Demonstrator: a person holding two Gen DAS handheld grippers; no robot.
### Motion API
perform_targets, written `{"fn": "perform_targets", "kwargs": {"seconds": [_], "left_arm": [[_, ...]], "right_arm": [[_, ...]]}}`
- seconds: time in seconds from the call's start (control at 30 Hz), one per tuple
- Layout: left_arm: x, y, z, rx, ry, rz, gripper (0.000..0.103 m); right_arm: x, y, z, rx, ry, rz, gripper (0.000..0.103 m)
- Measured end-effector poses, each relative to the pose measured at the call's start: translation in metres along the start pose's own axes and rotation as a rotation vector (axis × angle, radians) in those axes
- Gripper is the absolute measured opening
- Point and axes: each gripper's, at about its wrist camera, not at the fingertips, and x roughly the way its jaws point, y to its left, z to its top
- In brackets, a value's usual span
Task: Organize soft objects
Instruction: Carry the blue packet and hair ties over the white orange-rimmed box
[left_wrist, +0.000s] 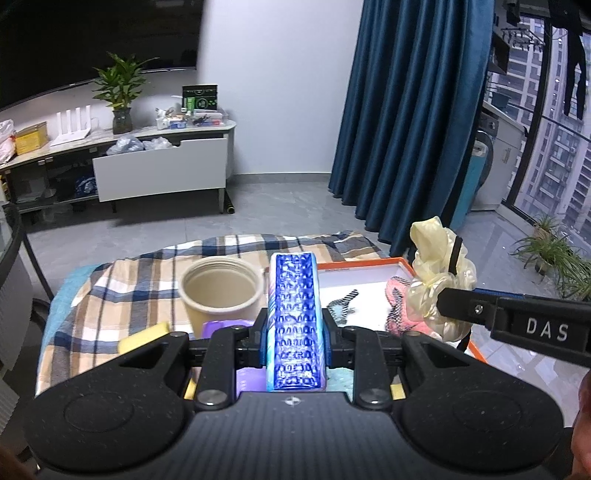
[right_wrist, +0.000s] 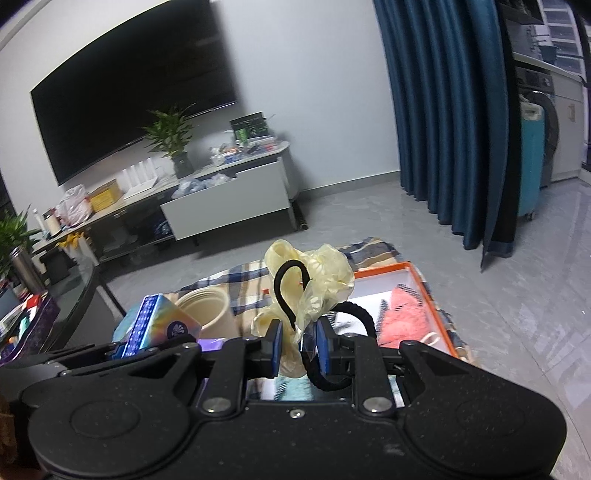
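My left gripper (left_wrist: 295, 332) is shut on a blue patterned tissue pack (left_wrist: 295, 317), held above the plaid cloth (left_wrist: 129, 280); the pack also shows in the right wrist view (right_wrist: 155, 325). My right gripper (right_wrist: 299, 347) is shut on a pale yellow scrunchie (right_wrist: 317, 273) with a black hair tie (right_wrist: 284, 291) looped in it, held above the orange-rimmed white box (right_wrist: 391, 267). In the left wrist view the scrunchie (left_wrist: 436, 280) hangs at the box's right edge (left_wrist: 362, 264). A pink fuzzy item (right_wrist: 402, 314) and patterned hair ties (left_wrist: 343, 306) lie in the box.
A beige cup (left_wrist: 219, 291) stands on the cloth left of the box. A purple item (left_wrist: 225, 326) and a yellow sponge (left_wrist: 142, 336) lie near it. A glass table (right_wrist: 55, 306) is at left, a TV cabinet (left_wrist: 159, 173) and blue curtain (left_wrist: 406, 122) behind.
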Motion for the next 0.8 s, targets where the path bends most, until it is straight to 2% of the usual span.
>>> {"fn": "perform_targets", "kwargs": {"seconds": [0.47,0.8], "left_arm": [[0.031,-0.028,0.004,0.025,0.046,-0.092,0.028],[0.050,-0.046,0.003,0.038,0.083,-0.130,0.028]], "right_arm": [[0.010,-0.044,0.004,0.071,0.005,-0.070,0.026],[0.029,-0.062,0.008,0.093,0.027,-0.084,0.026]]}}
